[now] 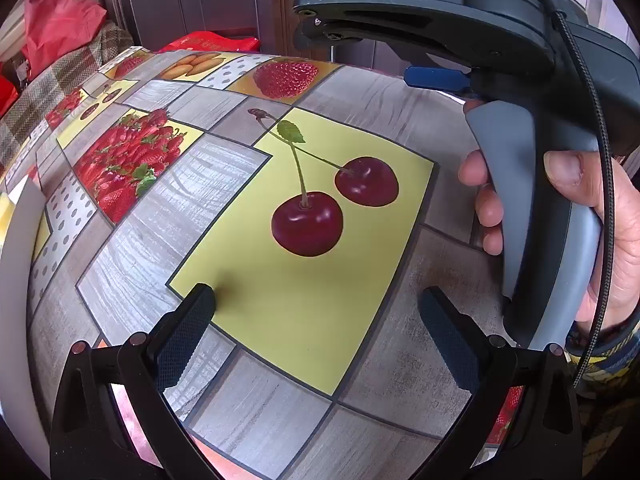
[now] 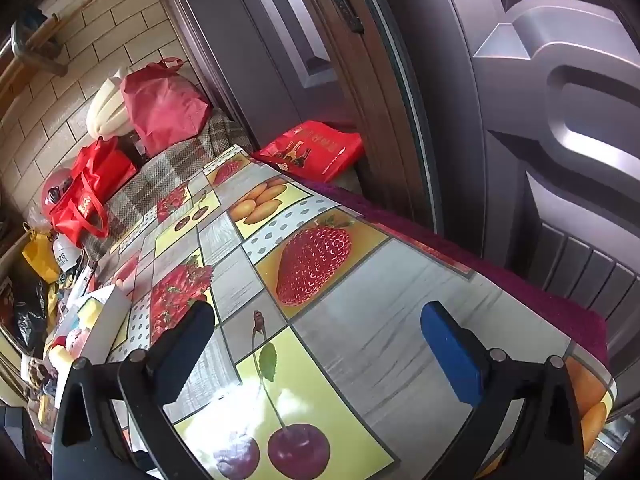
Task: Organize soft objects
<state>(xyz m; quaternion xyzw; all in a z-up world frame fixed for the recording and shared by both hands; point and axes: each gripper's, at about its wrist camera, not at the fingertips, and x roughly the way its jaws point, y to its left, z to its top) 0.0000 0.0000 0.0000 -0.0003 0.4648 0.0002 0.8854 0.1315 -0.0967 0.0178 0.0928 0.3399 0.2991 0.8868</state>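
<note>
While both grippers hang over the table, its oilcloth (image 1: 360,360) of fruit panels fills most of each view. At nine o'clock in the right wrist view a white box (image 2: 106,320) sits at the table's edge with soft toys (image 2: 74,340) just beside it, partly hidden; past it, at ten o'clock, red bags (image 2: 92,196) rest on a plaid cover (image 2: 160,176) against a brick wall (image 2: 100,44). The left gripper (image 1: 316,312) stands spread wide over a cherry panel (image 1: 308,208), nothing between its jaws. The right gripper (image 2: 316,332), held in a hand (image 1: 600,240), is likewise wide apart and empty. At two o'clock stands a grey panelled door (image 2: 560,120), a maroon cloth (image 2: 520,284) along the table's far edge.
</note>
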